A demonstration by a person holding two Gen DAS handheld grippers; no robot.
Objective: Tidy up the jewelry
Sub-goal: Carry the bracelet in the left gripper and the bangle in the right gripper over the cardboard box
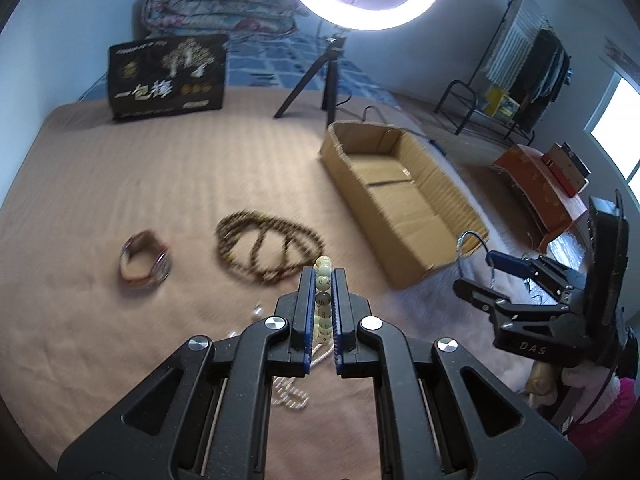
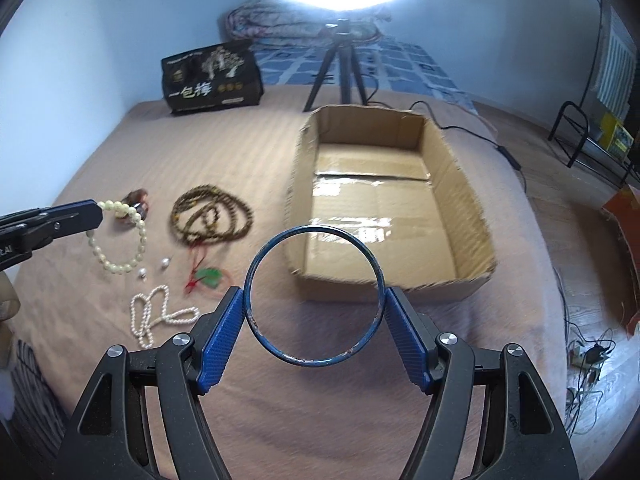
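Left gripper (image 1: pixel 323 280) jaws clamped narrow; right gripper (image 2: pixel 314 312) jaws wide

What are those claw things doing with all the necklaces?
Someone is tidying jewelry on a bed. The left claw pinches a pale bead bracelet, and the right claw grips a blue bangle near the empty cardboard box. A brown bead necklace and a pearl strand lie on the blanket.

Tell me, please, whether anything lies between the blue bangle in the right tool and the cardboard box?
Nothing visible does: the blue bangle sits just short of the cardboard box, whose near wall is the only thing to clear.
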